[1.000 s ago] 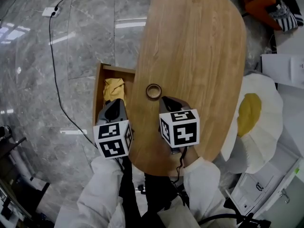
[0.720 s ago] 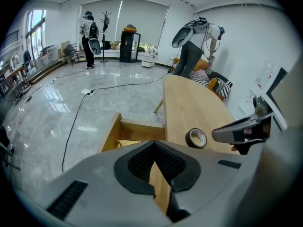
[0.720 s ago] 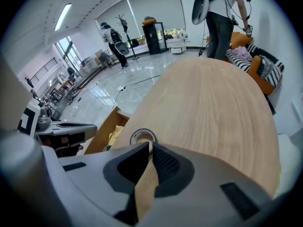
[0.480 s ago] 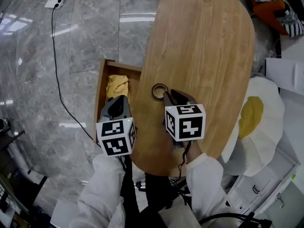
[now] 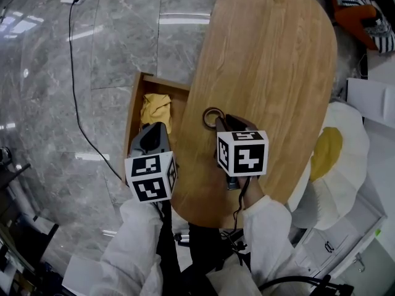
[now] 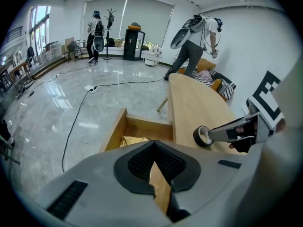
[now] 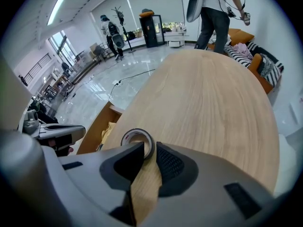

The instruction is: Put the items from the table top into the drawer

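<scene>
Tape roll (image 5: 213, 117) is black, cloth (image 5: 155, 108) yellow, table (image 5: 271, 73) wood-grained.

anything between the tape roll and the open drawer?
No. In the head view only bare table runs from the tape roll to the edge over the drawer.

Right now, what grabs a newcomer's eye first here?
The dark roll of tape sits near the left edge of the oval wooden table top, with the right gripper over it: its jaws have just been opening, the roll's wall between them. Left of it, the open wooden drawer holds a crumpled yellow cloth, with the left gripper shut above its near end.
</scene>
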